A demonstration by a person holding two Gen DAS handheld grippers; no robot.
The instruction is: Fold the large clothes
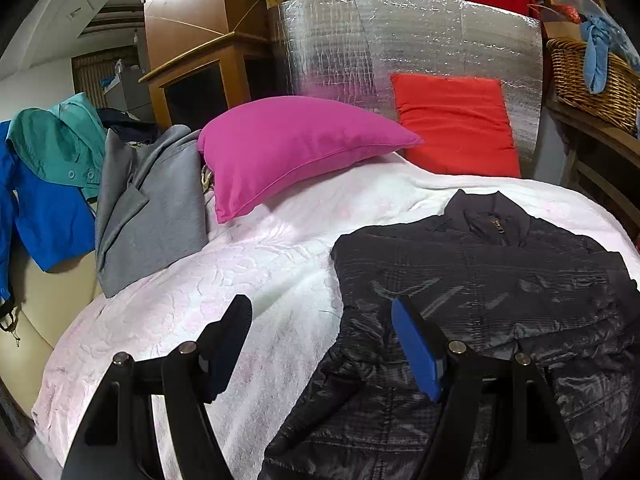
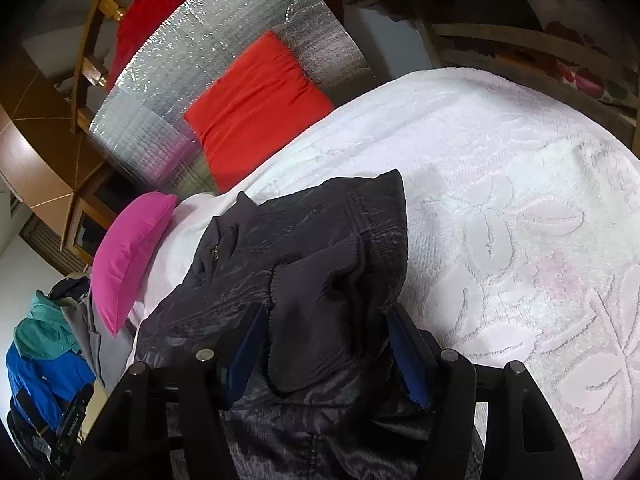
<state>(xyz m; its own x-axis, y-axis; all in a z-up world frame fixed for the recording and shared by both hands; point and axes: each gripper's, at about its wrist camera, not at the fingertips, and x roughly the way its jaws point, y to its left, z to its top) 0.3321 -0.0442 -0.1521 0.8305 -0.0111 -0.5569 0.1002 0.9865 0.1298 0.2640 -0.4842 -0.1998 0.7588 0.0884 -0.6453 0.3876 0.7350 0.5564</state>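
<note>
The left gripper [image 1: 320, 320] hovers above the bed with its two fingers spread wide apart and nothing between them; its blue-padded finger [image 1: 416, 352] hangs over the near-left edge of the one black quilted jacket [image 1: 480, 280], while the other finger is over the white bedspread [image 1: 240, 280]. The right gripper [image 2: 324, 336] points toward 11 o'clock across the bed, its fingers well apart, with a bunched fold of the jacket's [image 2: 304, 248] dark fabric lying in the gap. The pictures do not show whether the pads actually press that fold.

The jacket lies front up on the bedspread [image 2: 520, 200], zip collar toward the headboard end, filling the 3 to 5 o'clock part of the left wrist view.

Two cushions rest at the head of the bed: one magenta cushion [image 1: 296, 152] at 12 o'clock and one red cushion [image 1: 456, 124] at 1 o'clock, leaning on a silver foil panel [image 1: 360, 40]. At 9 o'clock three other garments hang together: one grey coat [image 1: 152, 208], one teal shirt [image 1: 60, 144], one blue jacket [image 1: 44, 216]. One wicker basket [image 1: 592, 80] sits at 2 o'clock.
</note>
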